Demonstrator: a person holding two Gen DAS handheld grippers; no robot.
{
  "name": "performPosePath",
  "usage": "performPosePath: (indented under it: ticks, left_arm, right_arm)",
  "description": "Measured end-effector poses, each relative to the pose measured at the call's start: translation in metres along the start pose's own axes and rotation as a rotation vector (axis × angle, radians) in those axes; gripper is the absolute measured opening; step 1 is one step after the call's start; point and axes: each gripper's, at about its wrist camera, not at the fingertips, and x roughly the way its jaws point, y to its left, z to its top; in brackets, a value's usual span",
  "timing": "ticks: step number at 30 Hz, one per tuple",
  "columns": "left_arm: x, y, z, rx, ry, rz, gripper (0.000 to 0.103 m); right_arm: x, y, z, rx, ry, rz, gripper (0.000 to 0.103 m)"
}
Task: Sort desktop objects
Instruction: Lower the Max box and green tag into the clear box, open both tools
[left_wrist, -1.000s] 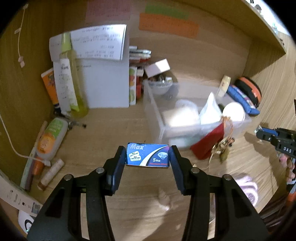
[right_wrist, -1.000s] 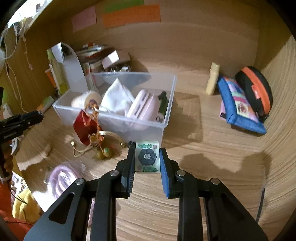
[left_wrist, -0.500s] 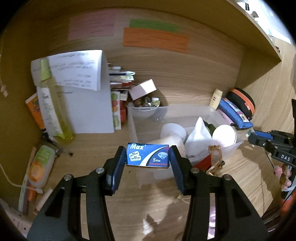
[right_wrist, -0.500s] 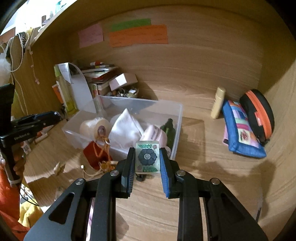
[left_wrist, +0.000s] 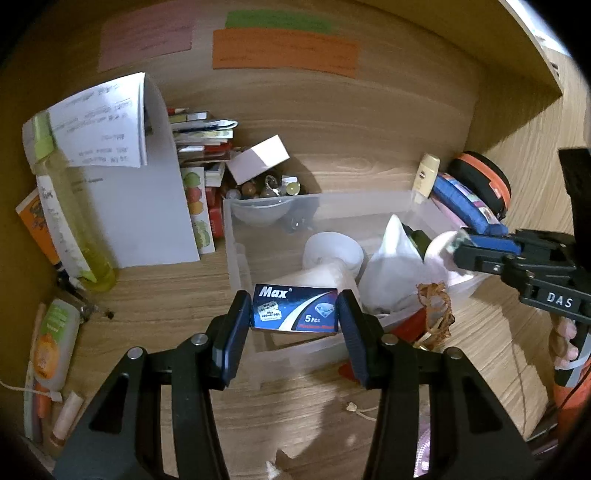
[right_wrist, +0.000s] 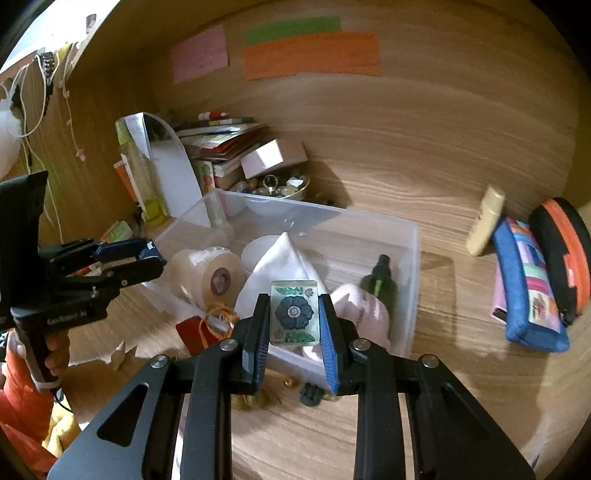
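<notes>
My left gripper (left_wrist: 294, 312) is shut on a blue "Max" razor blade box (left_wrist: 295, 309) and holds it above the near left corner of a clear plastic bin (left_wrist: 240, 254). My right gripper (right_wrist: 294, 314) is shut on a green mahjong tile (right_wrist: 294, 313) with a dark flower and holds it above the near edge of the same bin (right_wrist: 413, 258). The bin holds a tape roll (right_wrist: 210, 275), a white bag (right_wrist: 280, 266), a green bottle (right_wrist: 378, 282) and a pink item (right_wrist: 365, 314). Each gripper shows in the other's view: the right one (left_wrist: 480, 251) and the left one (right_wrist: 122, 258).
Papers (left_wrist: 147, 206), books (left_wrist: 203, 147), a yellow bottle (left_wrist: 62, 214) and tubes (left_wrist: 51, 347) stand left. A bowl of trinkets (right_wrist: 280, 188) sits behind the bin. Blue (right_wrist: 528, 288) and orange (right_wrist: 565, 254) pouches lie right. A red charm (right_wrist: 199, 325) lies before the bin.
Both grippers have risen and moved forward over the bin, each still holding its item. The right gripper has come closer in the left wrist view.
</notes>
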Motion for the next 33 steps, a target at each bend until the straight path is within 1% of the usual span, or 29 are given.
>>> performPosePath:
  ticks: [2,6,19,27,29,30,31,32,33]
  left_arm:
    - [0.003,-0.002,0.0,0.009,0.006,-0.009,0.048]
    - [0.011,-0.004,-0.001,0.019,0.022,0.003,0.048]
    - [0.013,-0.005,-0.002,0.014,0.014,0.001,0.048]
    - [0.007,-0.007,-0.003,0.021,0.004,-0.002,0.048]
    - [0.002,-0.008,-0.004,0.021,-0.003,0.0,0.049]
    - [-0.001,-0.009,-0.004,0.021,-0.006,0.0,0.05]
    - [-0.004,-0.009,-0.004,0.02,-0.011,0.0,0.051]
    - [-0.007,-0.01,-0.004,0.019,-0.016,0.001,0.052]
    - [-0.01,-0.01,-0.004,0.019,-0.021,0.003,0.054]
  right_arm:
    - [0.006,0.002,0.002,-0.004,0.009,0.009,0.022]
    - [0.018,0.006,0.005,-0.012,0.026,0.016,0.022]
    - [0.033,0.014,0.004,-0.042,0.069,-0.005,0.022]
    - [0.022,0.021,0.005,-0.062,0.043,-0.038,0.023]
    - [0.019,0.022,0.005,-0.064,0.04,-0.045,0.026]
    - [0.016,0.022,0.005,-0.063,0.036,-0.053,0.031]
    - [0.014,0.023,0.005,-0.062,0.031,-0.06,0.039]
    - [0.011,0.024,0.004,-0.061,0.024,-0.068,0.044]
    - [0.008,0.024,0.004,-0.059,0.017,-0.074,0.055]
